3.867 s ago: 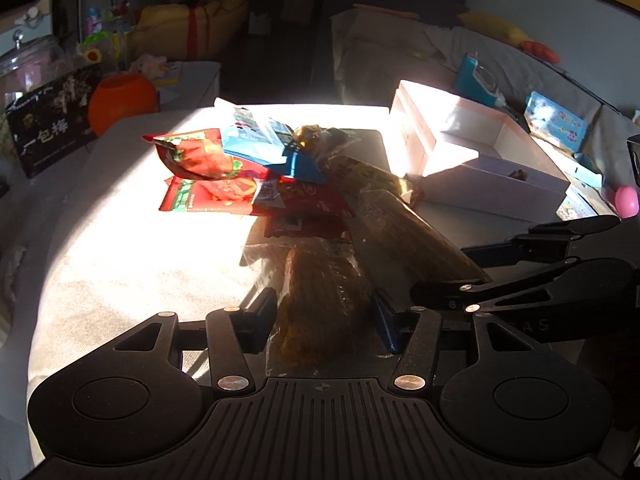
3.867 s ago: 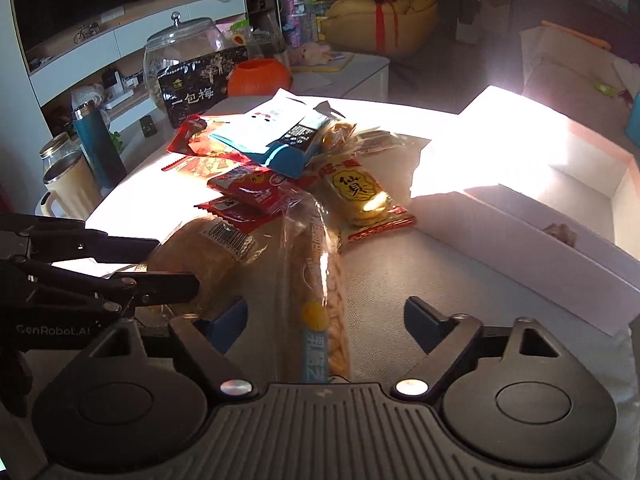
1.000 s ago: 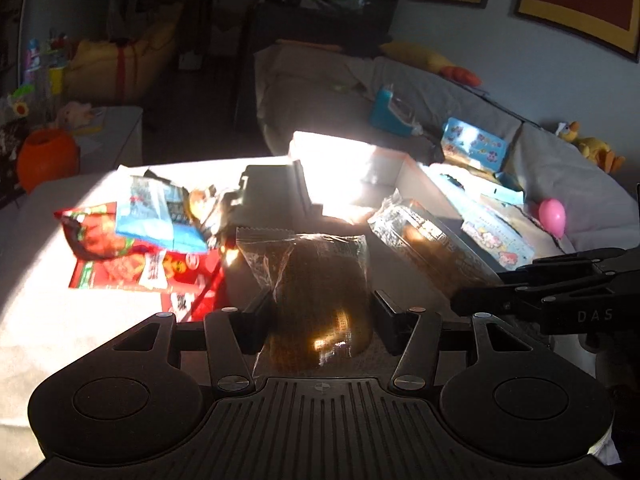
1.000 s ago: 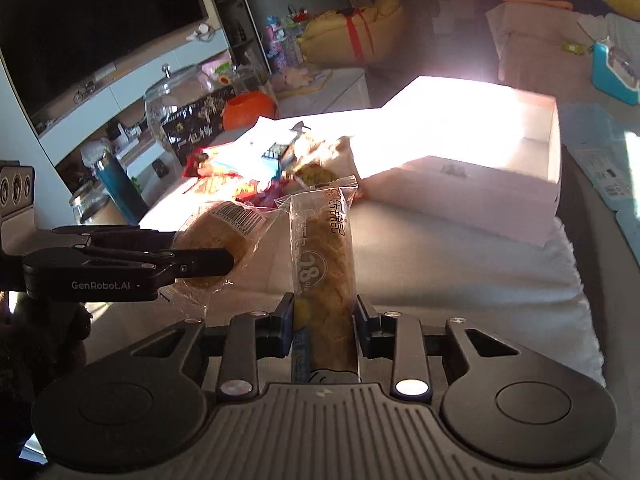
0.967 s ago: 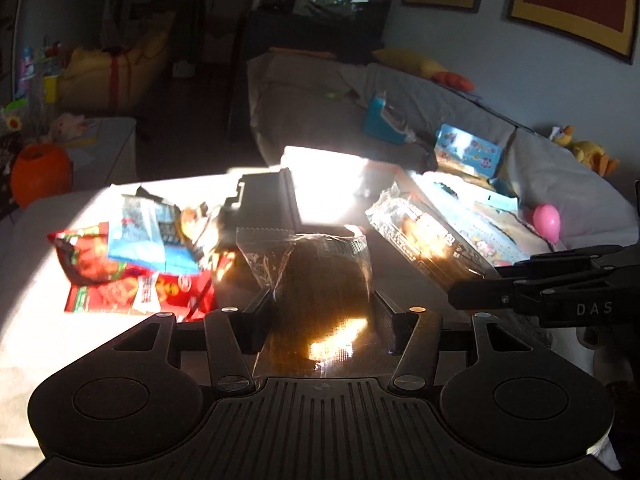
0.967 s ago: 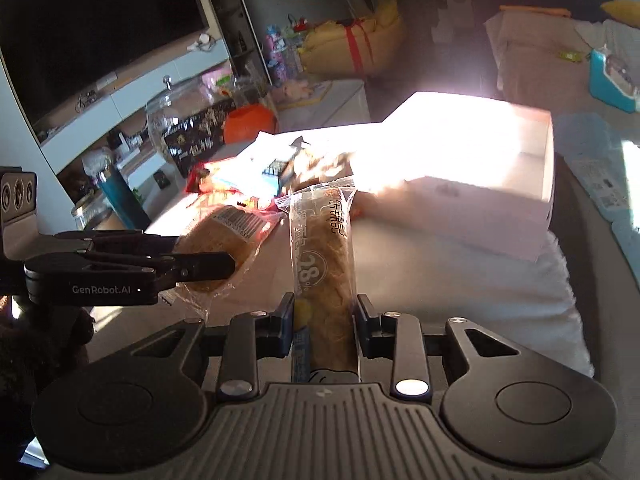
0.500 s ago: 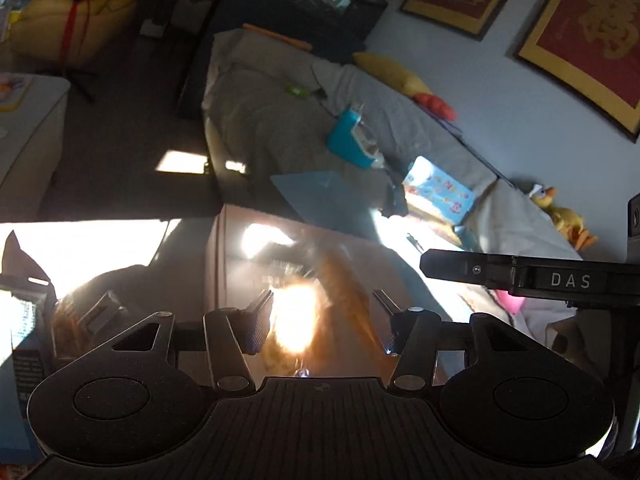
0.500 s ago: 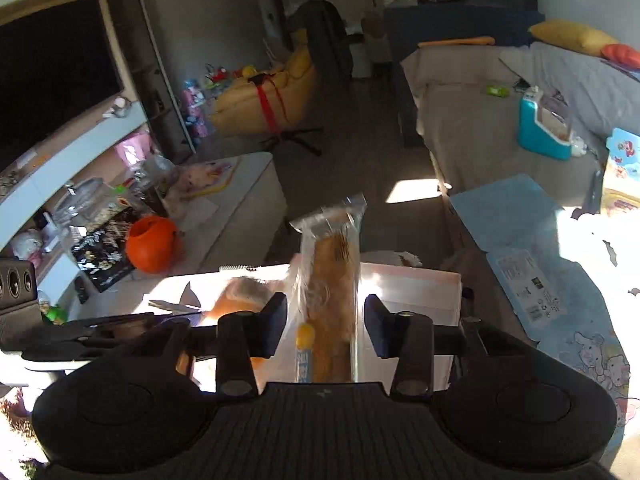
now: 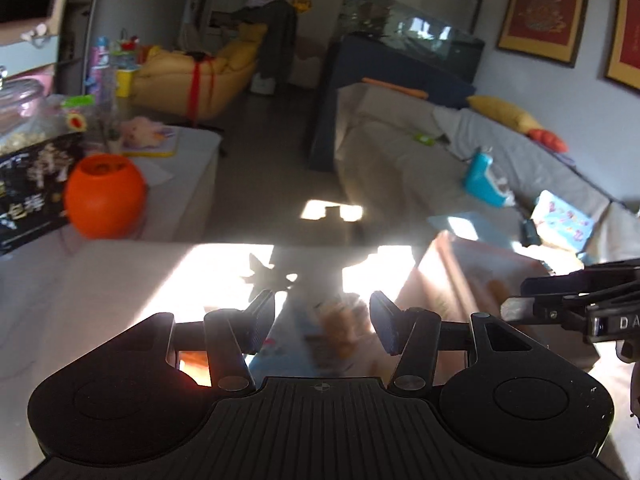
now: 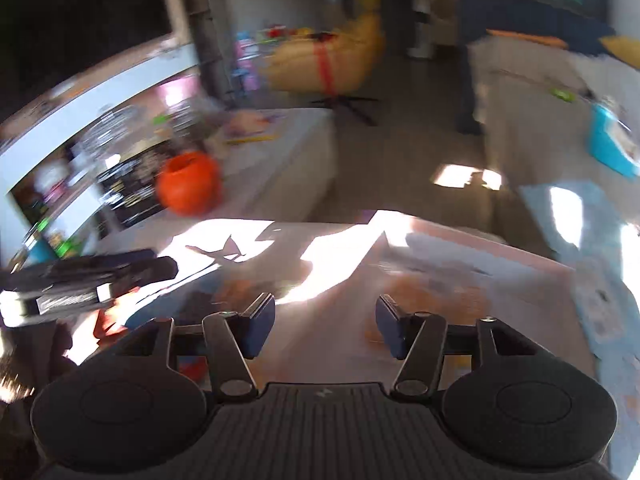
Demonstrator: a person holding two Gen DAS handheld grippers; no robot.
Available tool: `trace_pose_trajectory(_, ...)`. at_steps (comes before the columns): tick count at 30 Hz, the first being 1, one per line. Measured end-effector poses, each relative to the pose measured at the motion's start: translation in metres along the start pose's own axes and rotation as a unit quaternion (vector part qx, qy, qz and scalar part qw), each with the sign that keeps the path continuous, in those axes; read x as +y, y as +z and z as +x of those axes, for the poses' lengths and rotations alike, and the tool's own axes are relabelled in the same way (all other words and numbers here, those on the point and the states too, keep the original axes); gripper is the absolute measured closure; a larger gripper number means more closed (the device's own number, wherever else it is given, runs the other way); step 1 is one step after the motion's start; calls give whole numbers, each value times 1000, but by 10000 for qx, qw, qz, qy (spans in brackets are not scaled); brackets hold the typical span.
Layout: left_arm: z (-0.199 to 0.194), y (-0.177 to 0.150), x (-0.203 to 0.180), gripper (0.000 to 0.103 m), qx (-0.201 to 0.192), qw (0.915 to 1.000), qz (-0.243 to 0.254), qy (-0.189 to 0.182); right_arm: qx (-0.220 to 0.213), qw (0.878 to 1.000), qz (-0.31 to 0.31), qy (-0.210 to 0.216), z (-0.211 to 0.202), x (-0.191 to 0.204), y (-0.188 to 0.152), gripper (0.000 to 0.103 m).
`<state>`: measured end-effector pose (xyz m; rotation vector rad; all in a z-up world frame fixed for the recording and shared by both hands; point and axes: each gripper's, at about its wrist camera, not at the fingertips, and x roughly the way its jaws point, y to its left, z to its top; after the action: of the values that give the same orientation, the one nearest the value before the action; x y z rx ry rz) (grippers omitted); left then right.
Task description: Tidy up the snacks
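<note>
My left gripper (image 9: 322, 322) is open and empty above the table. Below it lie blurred snack packets: a blue one (image 9: 286, 344) and a clear bag with brown contents (image 9: 340, 326). The open white box (image 9: 460, 276) stands to the right; an orange-brown packet (image 9: 496, 286) shows inside it. My right gripper (image 10: 325, 322) is open and empty near the box (image 10: 460, 276), where blurred orange-brown packets (image 10: 424, 292) lie. Each gripper shows at the edge of the other's view, the right one (image 9: 568, 300) and the left one (image 10: 80, 280).
An orange round pot (image 9: 104, 196) and a black printed bag (image 9: 28, 192) stand at the table's far left. A grey sofa (image 9: 440, 160) with a teal item (image 9: 482, 182) lies beyond the table. Red packets (image 10: 108, 320) lie left of the right gripper.
Both grippers have opened and let go of their packets at the box. Both have swung left, back over the table. The right wrist view is blurred by motion.
</note>
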<state>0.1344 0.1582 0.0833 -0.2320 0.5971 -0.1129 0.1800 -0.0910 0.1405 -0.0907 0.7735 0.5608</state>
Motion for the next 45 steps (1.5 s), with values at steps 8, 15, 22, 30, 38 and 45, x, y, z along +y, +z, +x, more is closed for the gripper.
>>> trace_pose_trajectory(8,-14,-11,52,46,-169,9974,-692,63,502,9962,-689,188,60,79,-13,47)
trace_pose_trajectory(15,-26,-11,72,46,-228,9954,-933,22,704,9962,-512,94,86,92,-22,47)
trace_pose_trajectory(22,-32,-10,87,46,-255,9911,-1193,529,569,9923,895,635,102,85,5,14)
trace_pose_trajectory(30,-27,-16,100,46,-160,9896,-1304,582,1124,9866,1092,460,154,109,8,12)
trace_pose_trajectory(38,-11,-22,96,49,157,9931,-1150,175,714,9970,5,315,78,115,-18,19)
trace_pose_trajectory(45,-3,-26,52,52,323,9993,-162,108,663,9961,-396,438,14,108,-66,19)
